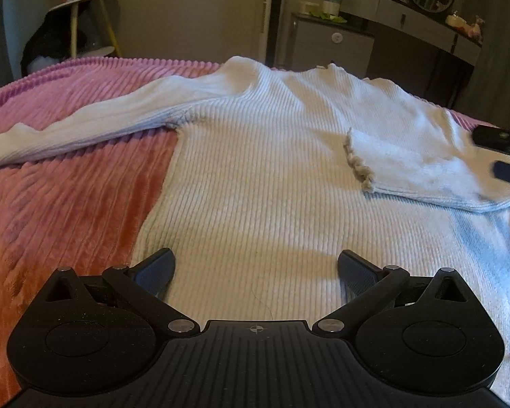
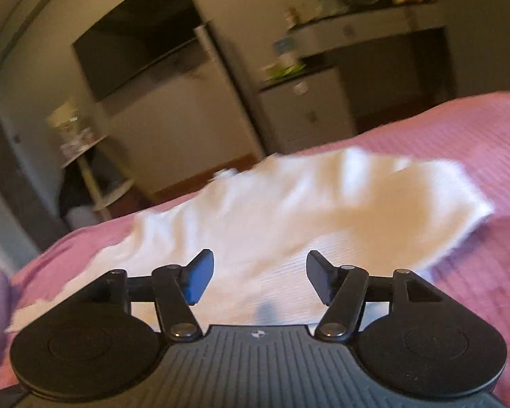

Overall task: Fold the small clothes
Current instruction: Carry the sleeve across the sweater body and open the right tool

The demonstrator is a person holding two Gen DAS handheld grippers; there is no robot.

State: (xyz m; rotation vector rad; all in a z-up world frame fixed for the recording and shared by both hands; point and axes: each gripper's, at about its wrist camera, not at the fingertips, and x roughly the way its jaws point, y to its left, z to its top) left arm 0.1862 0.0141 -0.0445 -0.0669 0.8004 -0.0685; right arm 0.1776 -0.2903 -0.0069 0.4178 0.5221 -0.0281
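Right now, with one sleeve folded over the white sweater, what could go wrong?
1. The folded sleeve lies loose with nothing holding it, and the right gripper is open close above the sweater, so a brush might flip it back.
2. The other sleeve stretches far across the pink blanket; dragging it could bunch the body.

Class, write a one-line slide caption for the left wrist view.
Open left gripper over a white ribbed sweater on a pink blanket, one sleeve folded in.
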